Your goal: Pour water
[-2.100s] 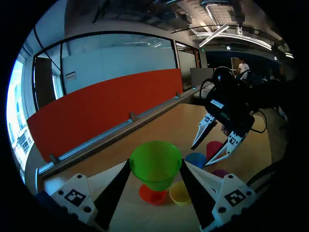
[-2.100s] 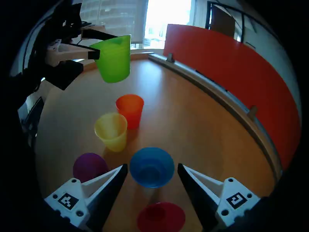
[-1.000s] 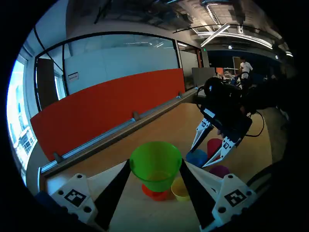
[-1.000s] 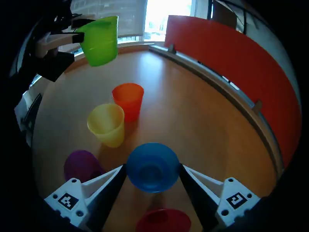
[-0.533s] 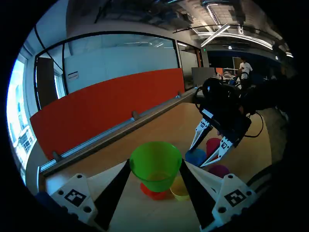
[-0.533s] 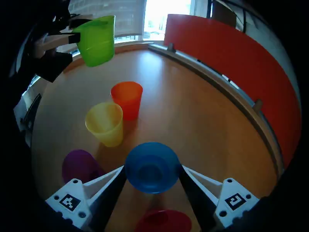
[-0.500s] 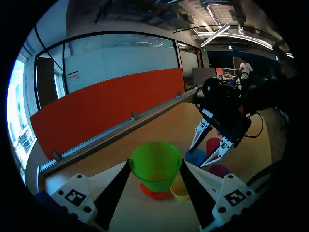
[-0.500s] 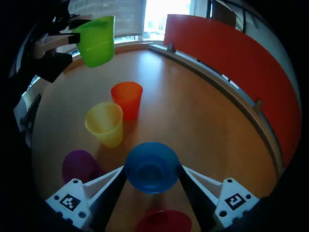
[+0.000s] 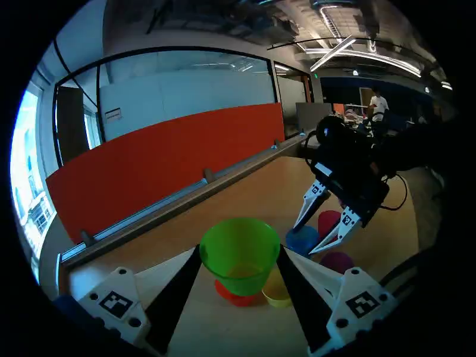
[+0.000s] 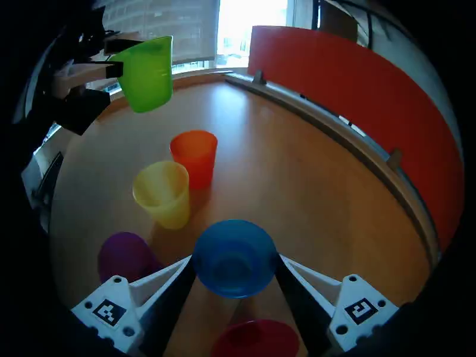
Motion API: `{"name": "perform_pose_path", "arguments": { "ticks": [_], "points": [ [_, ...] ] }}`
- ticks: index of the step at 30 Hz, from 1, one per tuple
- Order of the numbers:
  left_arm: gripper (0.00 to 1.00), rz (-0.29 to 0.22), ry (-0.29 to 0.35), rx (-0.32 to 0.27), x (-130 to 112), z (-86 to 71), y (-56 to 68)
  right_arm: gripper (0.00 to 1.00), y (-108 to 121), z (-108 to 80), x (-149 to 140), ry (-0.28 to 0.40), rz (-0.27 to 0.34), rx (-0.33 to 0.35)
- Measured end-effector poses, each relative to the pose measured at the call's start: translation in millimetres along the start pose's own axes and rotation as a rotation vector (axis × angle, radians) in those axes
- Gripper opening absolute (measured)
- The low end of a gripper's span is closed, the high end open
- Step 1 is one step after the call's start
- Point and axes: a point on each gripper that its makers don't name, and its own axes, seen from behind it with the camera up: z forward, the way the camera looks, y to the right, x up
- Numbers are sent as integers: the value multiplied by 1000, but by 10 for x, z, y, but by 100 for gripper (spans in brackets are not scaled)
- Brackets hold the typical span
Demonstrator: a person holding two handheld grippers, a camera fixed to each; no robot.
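Left gripper (image 9: 238, 250): I am clenching the green cup (image 9: 240, 268), keeping it upright above the table (image 10: 297, 178), probably so nothing spills.
Right gripper (image 10: 234, 260): I am clamping the blue cup (image 10: 234, 250), likely the receiver.
Cups: six, one per colour; orange cup (image 10: 194, 156), yellow cup (image 10: 162, 193), purple cup (image 10: 124, 254), red cup (image 10: 256, 339) standing free.
Water: I cannot tell.
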Motion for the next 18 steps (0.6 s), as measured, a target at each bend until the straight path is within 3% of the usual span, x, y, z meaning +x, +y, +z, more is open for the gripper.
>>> {"name": "perform_pose_path", "arguments": {
  "ticks": [9, 18],
  "points": [
    [89, -6, 4, -3, 12, -6, 44, 92, 0, -127, 95, 61, 18, -16],
    [89, -13, 10, 1, 36, -57, 95, 92, -32, -368, 310, 167, 29, -30]
  ]
}}
